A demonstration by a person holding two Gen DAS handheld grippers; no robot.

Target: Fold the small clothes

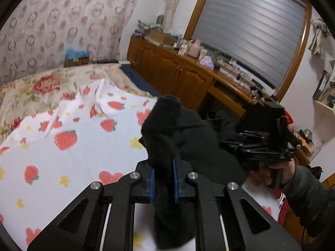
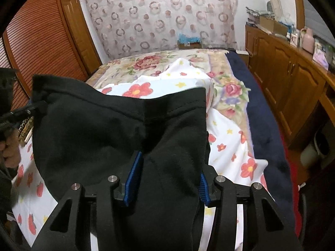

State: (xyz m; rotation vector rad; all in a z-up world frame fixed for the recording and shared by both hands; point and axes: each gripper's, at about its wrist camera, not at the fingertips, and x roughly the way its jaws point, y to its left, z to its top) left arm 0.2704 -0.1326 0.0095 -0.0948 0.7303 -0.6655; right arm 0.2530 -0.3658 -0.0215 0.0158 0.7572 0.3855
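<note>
Left tongs (image 1: 164,181) clamped narrow on bunched black fleece garment (image 1: 167,129), right tongs (image 2: 166,179) half-spread gripping its thick stitched fold, soft cloth draped ahead over fruit-print sheet (image 1: 73,167)

We find the garment (image 2: 117,129) raised over the printed sheet (image 1: 73,156), which lies on the bed cover (image 1: 31,92). The left gripper (image 1: 164,179) has a bunched fold of the garment between its pads; the right gripper (image 2: 165,177) has a wider fold between its own. In the left wrist view the right gripper sits to the right, beyond the garment. A cabinet (image 2: 293,79) runs along the bed's right side, with clutter on top. A curtain (image 2: 159,16) hangs behind the bed's far end.
</note>
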